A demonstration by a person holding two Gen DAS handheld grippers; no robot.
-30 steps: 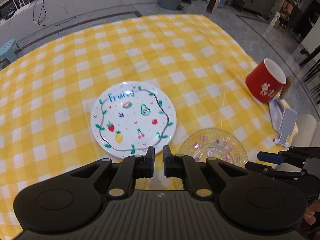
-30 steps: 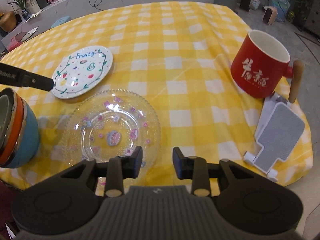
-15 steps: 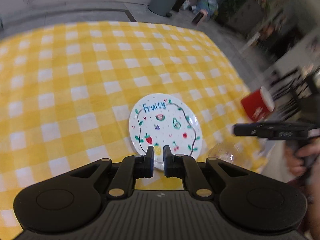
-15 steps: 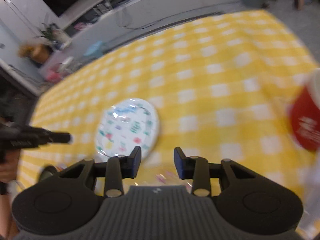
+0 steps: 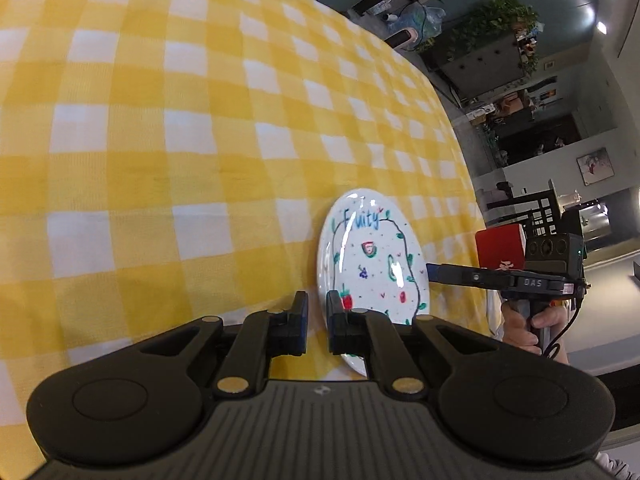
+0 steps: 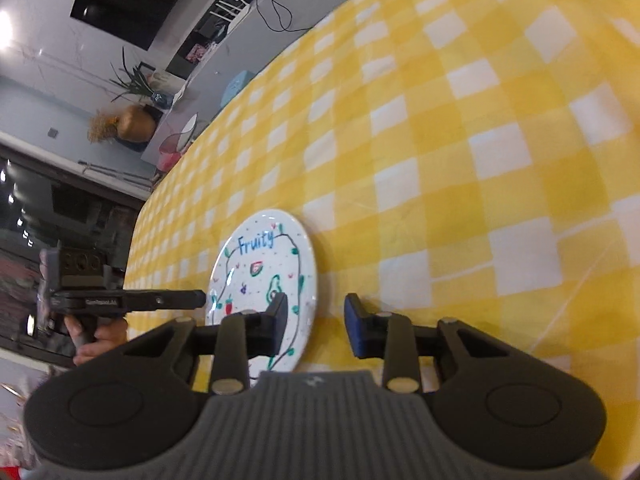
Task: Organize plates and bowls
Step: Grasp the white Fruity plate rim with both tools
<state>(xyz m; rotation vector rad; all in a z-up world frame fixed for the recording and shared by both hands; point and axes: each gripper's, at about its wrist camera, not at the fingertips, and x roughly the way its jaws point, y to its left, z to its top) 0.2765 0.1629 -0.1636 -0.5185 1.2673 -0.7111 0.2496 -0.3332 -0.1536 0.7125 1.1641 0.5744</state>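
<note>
Your left gripper (image 5: 316,322) tilts down at the tablecloth (image 5: 160,140), jaws nearly together on nothing, the Fruity plate (image 5: 370,256) just ahead beside its right finger. Your right gripper (image 6: 316,320) tilts likewise, jaws closing around nothing, the plate under its left finger.

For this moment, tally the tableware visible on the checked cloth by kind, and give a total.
Plates: 1, the white Fruity plate, flat on the yellow checked tablecloth.
Mugs: 1, the red mug, partly hidden.
Bowls: 0 in view.
Total: 2.
</note>
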